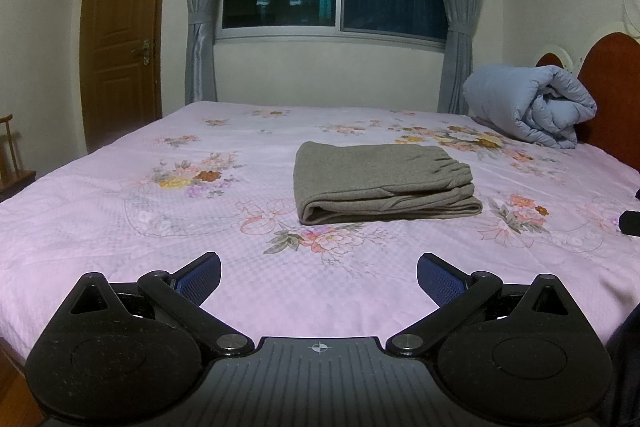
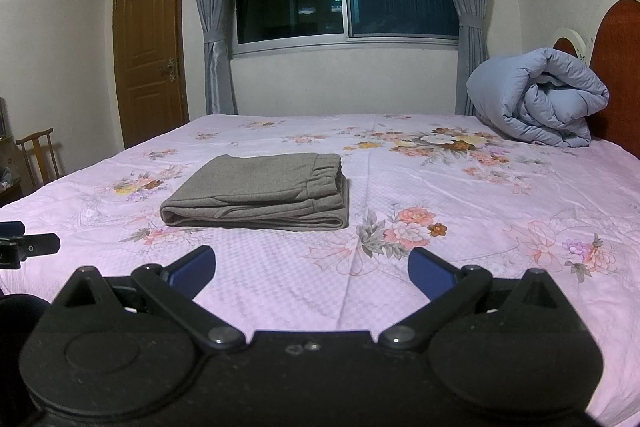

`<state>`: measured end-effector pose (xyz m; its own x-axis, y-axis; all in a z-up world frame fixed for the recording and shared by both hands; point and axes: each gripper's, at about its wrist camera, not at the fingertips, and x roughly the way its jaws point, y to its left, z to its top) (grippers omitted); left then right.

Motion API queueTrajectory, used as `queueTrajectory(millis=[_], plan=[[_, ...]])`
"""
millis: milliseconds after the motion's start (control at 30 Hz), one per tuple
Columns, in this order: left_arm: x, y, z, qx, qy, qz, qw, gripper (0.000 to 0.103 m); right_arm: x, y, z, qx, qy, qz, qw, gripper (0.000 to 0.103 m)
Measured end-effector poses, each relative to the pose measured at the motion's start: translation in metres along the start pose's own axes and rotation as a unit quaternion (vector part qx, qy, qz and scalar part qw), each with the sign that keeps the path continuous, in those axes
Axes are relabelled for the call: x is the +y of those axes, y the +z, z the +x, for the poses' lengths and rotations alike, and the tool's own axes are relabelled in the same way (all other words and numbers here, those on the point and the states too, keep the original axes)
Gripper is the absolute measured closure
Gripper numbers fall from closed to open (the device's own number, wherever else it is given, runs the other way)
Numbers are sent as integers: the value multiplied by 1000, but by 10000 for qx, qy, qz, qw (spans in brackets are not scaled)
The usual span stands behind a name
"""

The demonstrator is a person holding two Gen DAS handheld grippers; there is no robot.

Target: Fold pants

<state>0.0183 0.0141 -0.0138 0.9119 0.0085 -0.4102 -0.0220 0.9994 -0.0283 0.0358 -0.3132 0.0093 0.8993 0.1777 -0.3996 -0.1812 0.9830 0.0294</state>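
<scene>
Both grippers, the left gripper [image 1: 319,277] and the right gripper [image 2: 312,269], were spread wide and held nothing, hovering short of the grey pants [image 1: 382,183] near the middle of the floral bedsheet [image 1: 120,247]. The pants lay as a compact layered rectangle, long axis across the bed, elastic waistband toward the headboard [image 2: 618,67]. Folding looked finished; at most a final smoothing seemed called for.

Bare bedsheet [image 1: 120,227] lay around the folded pants [image 1: 380,183]; the rolled duvet [image 1: 528,103] blocked the headboard corner.
</scene>
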Motion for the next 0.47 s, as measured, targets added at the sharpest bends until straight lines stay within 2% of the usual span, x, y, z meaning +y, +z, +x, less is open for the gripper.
queueTrajectory(millis=[167,333,467], plan=[[0,1,1,1,-25,15,10000,0,0,0,0,-5,-1,0,10000,6],[2,1,5,56,174,46,9998,4,0,0,0,-2,-1,0,10000,6],[2,1,3,-16,95,87,9999,4,0,0,-1,-2,1,0,10000,6]])
